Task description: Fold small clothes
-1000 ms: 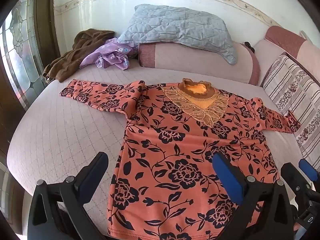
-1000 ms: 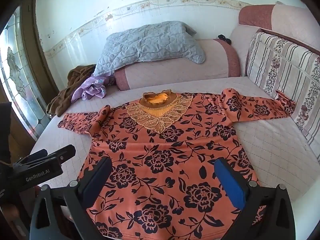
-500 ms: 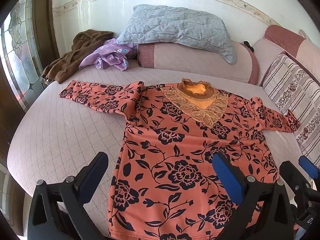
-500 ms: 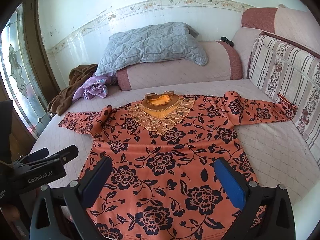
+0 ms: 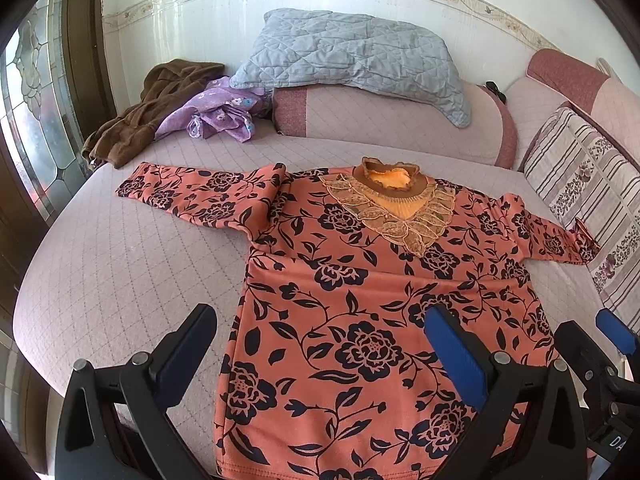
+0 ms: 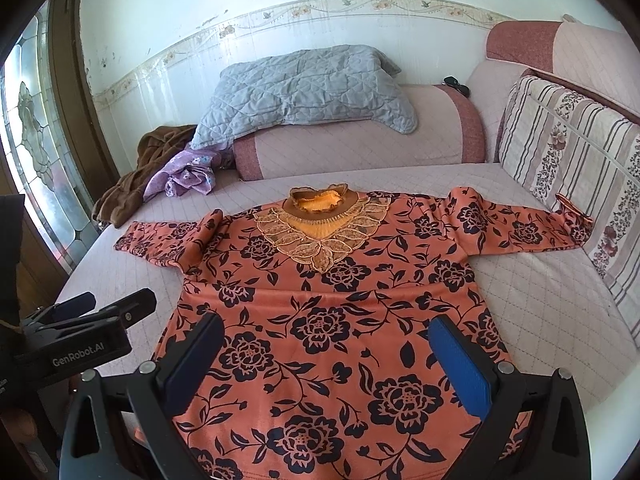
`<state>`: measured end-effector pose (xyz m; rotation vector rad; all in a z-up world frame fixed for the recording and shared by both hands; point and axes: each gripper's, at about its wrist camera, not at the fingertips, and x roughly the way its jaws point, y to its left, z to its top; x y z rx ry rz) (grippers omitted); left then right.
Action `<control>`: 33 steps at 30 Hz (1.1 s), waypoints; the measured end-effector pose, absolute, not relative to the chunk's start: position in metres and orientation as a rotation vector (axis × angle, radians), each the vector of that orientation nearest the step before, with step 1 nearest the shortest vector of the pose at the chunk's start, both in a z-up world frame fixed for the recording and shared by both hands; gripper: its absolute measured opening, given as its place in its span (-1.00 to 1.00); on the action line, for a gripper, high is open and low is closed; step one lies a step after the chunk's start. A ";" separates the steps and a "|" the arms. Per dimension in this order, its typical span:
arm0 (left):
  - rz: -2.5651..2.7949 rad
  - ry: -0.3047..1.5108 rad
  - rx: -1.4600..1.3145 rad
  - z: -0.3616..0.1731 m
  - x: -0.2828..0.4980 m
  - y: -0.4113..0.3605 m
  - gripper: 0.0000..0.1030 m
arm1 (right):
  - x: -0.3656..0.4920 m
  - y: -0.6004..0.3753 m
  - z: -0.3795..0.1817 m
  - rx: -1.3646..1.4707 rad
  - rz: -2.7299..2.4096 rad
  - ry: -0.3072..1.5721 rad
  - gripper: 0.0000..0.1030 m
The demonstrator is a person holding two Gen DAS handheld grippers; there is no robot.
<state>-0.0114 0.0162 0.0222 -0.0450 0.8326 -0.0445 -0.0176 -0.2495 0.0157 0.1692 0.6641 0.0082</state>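
The orange floral long-sleeved top is lying face up and spread flat on the quilted pink bed, its lace collar pointing toward the far bolster and both sleeves stretching out to the sides. The folding is only just beginning: nothing is folded over yet. The left gripper is hovering over the hem near the left edge, its fingers spread and pinching nothing; the right gripper is hanging above the lower body of the top, fingers likewise spread and empty. The next move probably calls for each gripper reaching out to a sleeve or side seam and bringing it inward across the body.
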 end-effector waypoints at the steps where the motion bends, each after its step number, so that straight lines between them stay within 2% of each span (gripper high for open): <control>1: -0.045 0.832 -0.046 0.022 -0.011 0.016 1.00 | -0.017 -0.249 0.016 0.167 0.007 0.667 1.00; 33: -0.063 0.839 -0.030 0.019 -0.001 0.010 1.00 | -0.005 -0.251 0.011 0.174 0.007 0.682 1.00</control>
